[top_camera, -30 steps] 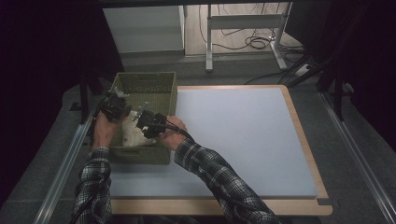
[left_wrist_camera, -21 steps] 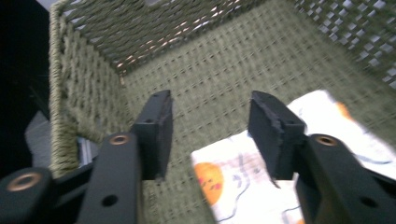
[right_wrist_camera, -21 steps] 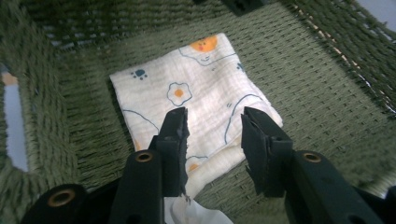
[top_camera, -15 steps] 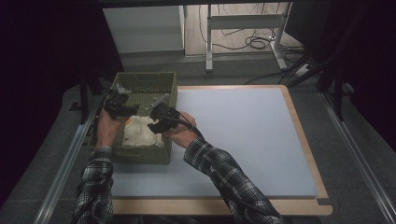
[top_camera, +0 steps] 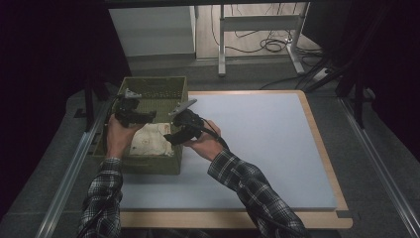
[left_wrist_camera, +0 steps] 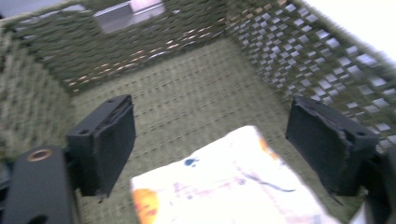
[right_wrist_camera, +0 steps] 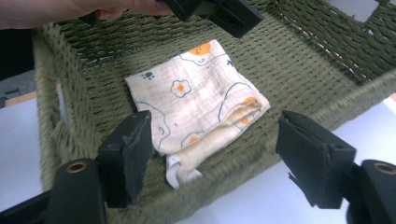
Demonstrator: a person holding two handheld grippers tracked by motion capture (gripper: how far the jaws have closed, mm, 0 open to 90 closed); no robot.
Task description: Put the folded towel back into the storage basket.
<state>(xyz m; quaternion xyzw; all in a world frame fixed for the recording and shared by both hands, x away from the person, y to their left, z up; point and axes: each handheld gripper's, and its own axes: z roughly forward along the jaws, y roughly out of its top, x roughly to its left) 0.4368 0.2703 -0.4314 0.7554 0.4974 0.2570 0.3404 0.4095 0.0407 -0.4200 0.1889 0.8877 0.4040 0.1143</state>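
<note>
A folded cream cloth printed with fried eggs lies flat on the floor of an olive woven basket. In the high view the cloth shows in the basket's near half. My left gripper hovers over the basket's left side; its jaws have just been opening and stand open above the cloth, nothing between them. My right gripper hangs over the basket's right rim; its jaws have also just been opening and stand open, with the cloth below and beyond them, untouched.
The basket sits at the left end of a pale blue mat on a wood-edged table. Metal rails run along the table's sides. A white cabinet and cables lie beyond the far edge.
Both grippers have let go of the cloth and lifted off it. The right gripper drew back toward the basket's right rim, and the cloth now lies uncovered in the basket.
</note>
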